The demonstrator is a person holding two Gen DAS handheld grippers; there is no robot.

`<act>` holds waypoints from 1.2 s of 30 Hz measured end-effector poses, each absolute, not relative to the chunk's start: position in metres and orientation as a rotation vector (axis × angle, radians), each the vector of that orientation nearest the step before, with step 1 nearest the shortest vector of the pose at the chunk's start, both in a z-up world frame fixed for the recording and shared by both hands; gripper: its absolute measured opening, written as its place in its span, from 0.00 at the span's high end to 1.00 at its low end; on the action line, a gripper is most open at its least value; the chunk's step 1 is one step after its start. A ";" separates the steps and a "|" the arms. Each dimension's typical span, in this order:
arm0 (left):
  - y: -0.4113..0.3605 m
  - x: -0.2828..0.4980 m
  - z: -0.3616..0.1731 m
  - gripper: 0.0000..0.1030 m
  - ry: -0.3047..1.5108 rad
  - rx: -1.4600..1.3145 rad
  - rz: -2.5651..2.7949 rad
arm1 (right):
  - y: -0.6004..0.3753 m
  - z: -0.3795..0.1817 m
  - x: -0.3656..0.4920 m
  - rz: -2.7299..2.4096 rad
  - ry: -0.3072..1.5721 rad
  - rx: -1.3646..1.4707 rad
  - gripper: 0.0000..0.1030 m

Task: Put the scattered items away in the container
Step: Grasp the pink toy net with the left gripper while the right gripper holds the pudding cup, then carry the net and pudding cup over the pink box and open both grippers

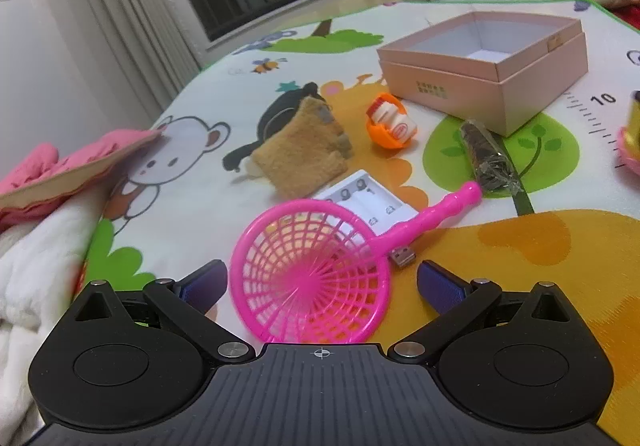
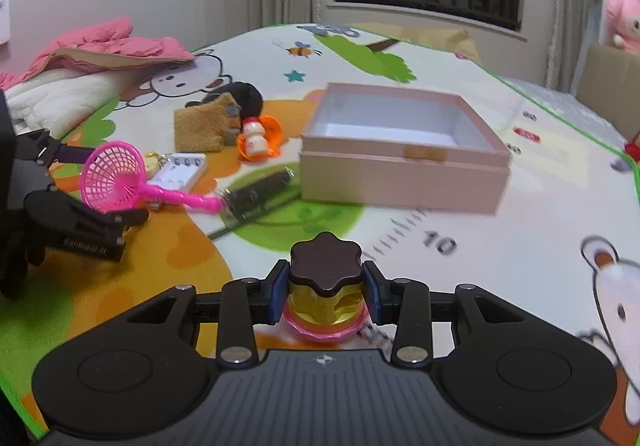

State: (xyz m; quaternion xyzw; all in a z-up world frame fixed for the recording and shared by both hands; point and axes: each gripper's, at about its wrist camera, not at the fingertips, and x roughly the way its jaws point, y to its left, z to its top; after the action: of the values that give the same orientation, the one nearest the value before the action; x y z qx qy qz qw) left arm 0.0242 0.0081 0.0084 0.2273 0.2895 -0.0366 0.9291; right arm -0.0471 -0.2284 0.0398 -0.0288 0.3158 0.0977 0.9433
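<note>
My right gripper is shut on a small toy with a dark brown flower-shaped cap, a gold body and a pink base. It holds the toy above the play mat, short of the open pink box, which looks empty. My left gripper is open, its fingers on either side of a pink plastic net scoop without touching it. The right wrist view shows that left gripper at the far left, around the scoop. The box stands beyond it to the right.
A brown plush pouch, an orange capsule holding a white figure, a white battery charger and a dark wrapped stick lie between scoop and box. A pink garment and a white blanket lie at the mat's left edge.
</note>
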 end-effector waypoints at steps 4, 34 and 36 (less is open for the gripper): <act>0.007 0.030 0.011 0.01 0.601 0.444 -0.073 | -0.238 0.036 -0.053 0.183 0.650 -0.048 0.63; -0.108 0.132 0.097 0.16 0.475 0.153 -0.408 | -0.319 0.099 0.046 0.096 0.442 0.090 0.63; -0.113 0.159 0.105 0.13 0.464 0.115 -0.413 | -0.322 0.100 0.070 0.092 0.438 0.114 0.63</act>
State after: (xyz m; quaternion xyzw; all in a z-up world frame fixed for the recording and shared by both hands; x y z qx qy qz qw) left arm 0.1591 -0.1126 0.1046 0.0564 0.2281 -0.2029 0.9506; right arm 0.0704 -0.3218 0.0998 0.0566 0.2171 0.0454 0.9734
